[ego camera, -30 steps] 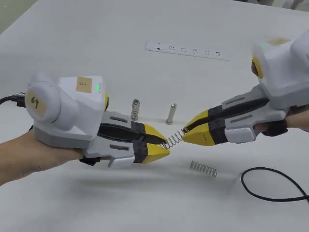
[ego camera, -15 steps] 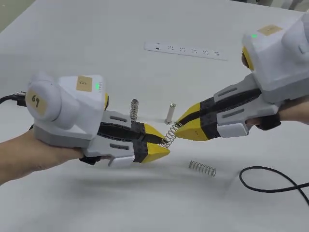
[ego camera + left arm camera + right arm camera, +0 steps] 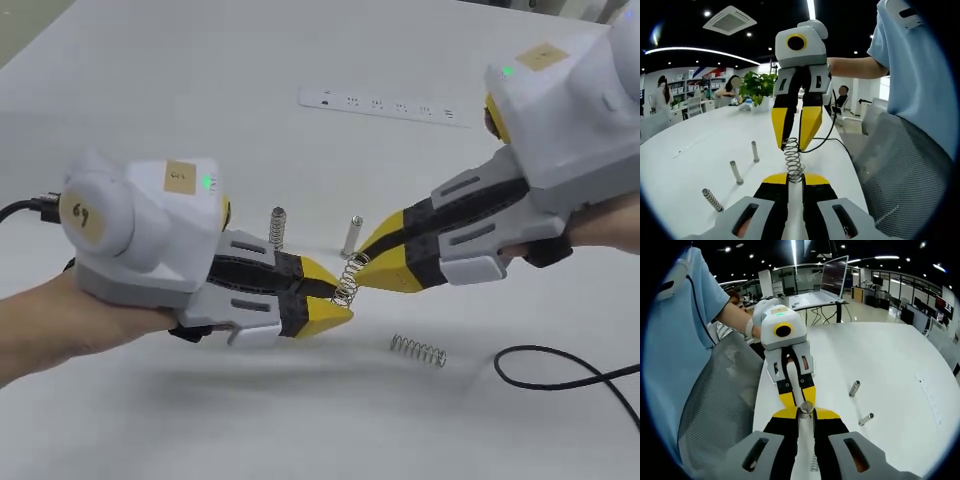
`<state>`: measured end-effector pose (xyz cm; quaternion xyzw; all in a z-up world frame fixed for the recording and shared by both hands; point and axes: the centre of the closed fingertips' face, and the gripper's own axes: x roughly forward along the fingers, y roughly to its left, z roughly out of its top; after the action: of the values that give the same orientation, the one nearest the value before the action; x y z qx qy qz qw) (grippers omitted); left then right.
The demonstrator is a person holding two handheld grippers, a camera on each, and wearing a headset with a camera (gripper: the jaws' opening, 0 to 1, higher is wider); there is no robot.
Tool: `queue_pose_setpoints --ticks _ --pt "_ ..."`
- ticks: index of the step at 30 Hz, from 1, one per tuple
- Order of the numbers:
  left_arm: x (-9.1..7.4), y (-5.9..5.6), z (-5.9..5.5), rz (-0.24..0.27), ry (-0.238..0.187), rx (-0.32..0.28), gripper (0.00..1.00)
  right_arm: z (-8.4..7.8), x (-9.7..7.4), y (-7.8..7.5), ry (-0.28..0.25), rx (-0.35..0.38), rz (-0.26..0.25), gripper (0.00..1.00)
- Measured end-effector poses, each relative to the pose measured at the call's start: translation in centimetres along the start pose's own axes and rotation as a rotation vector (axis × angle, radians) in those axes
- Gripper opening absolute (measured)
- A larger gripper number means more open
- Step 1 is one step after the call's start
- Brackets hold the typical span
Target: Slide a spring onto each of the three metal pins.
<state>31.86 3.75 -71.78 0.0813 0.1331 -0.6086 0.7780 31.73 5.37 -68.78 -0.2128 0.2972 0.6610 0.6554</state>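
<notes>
Spring (image 3: 348,281): gripped at both ends, left hand-held gripper (image 3: 338,306) and right hand-held gripper (image 3: 366,272) clamped narrow; ends hidden inside jaws. Open worktop (image 3: 200,90) around; bare pin (image 3: 353,236) near.

Open office, white worktable (image 3: 180,90), dark ceiling (image 3: 680,22), strip lights (image 3: 795,250), potted plant (image 3: 757,86), mesh chair (image 3: 895,175)

We list: left gripper (image 3: 340,305) white-bodied, black jaws, yellow tips; right gripper (image 3: 365,268) likewise; spring (image 3: 347,280) between them silvery; table (image 3: 200,120) plain white; cable (image 3: 570,380) at four o'clock black; power strip (image 3: 388,103) at one o'clock white.
</notes>
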Motion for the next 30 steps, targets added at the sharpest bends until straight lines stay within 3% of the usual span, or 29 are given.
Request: queue_pose_setpoints --ticks 13,17,25,30 --pt "-0.2 0.0 0.0 0.002 0.004 0.017 0.02 -0.2 -0.1 -0.1 0.027 -0.04 0.008 0.09" --pt "-0.2 0.1 -0.3 0.005 0.026 0.043 0.02 -0.4 -0.4 -0.5 0.064 -0.079 -0.011 0.21" --pt "-0.1 -0.2 -1.0 -0.009 0.076 0.079 0.02 -0.2 -0.4 0.1 0.135 -0.173 0.012 0.19" --pt "0.0 -0.4 -1.5 -0.021 0.107 0.096 0.02 -0.6 0.4 0.7 0.162 -0.18 0.054 0.2"
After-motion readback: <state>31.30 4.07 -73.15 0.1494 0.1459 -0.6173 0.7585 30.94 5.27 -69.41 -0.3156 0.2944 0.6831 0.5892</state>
